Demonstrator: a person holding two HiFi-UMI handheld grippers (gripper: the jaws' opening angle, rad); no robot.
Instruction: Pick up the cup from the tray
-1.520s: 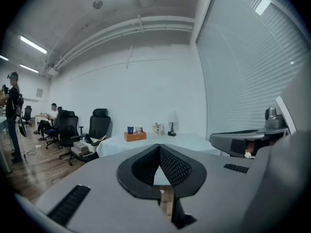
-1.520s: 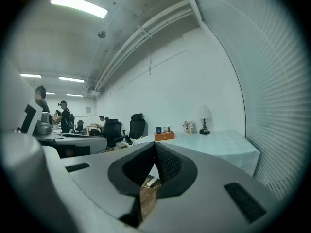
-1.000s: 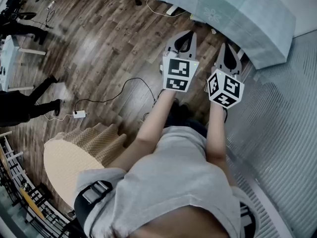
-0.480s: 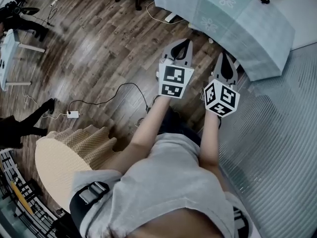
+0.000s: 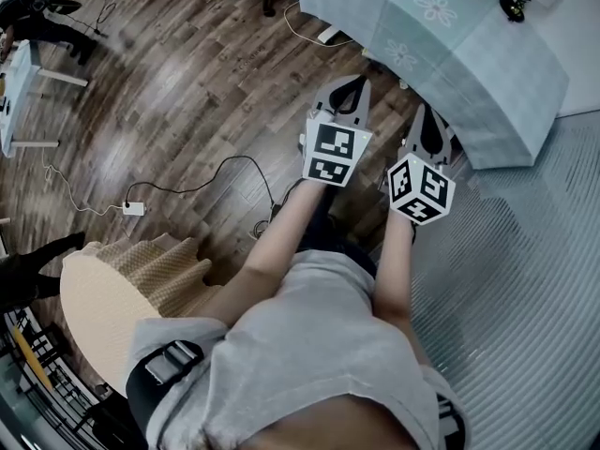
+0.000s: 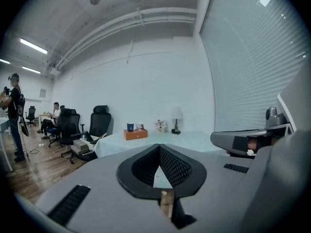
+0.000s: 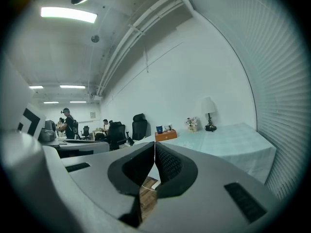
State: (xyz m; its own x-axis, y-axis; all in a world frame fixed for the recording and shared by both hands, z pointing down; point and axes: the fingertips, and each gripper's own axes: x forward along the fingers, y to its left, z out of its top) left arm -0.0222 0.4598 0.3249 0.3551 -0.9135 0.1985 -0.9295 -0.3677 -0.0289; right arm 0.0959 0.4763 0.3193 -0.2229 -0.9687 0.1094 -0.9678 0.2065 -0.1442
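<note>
A blue cup (image 6: 130, 127) and a pale cup (image 6: 139, 127) stand on a brown tray (image 6: 135, 134) at the far end of a table with a light teal cloth (image 5: 450, 36). The right gripper view shows the same blue cup (image 7: 159, 129) and tray (image 7: 165, 135), small and far off. My left gripper (image 5: 354, 82) and right gripper (image 5: 428, 111) are held side by side over the wooden floor, short of the table's near edge. Both are shut with nothing between their jaws. The head view does not show the tray.
A lamp (image 6: 176, 118) and flowers (image 6: 160, 125) stand on the table beside the tray. Black office chairs (image 6: 99, 123) and people (image 6: 14, 115) are to the left. Window blinds (image 5: 534, 279) run along the right. A round woven stool (image 5: 103, 298) and a floor cable (image 5: 187, 187) lie behind left.
The view has shifted so that more of the clothed table shows at the top right, with the lamp now in sight. The dark figure at the left has slid almost out of view. Both grippers stay shut, side by side.
</note>
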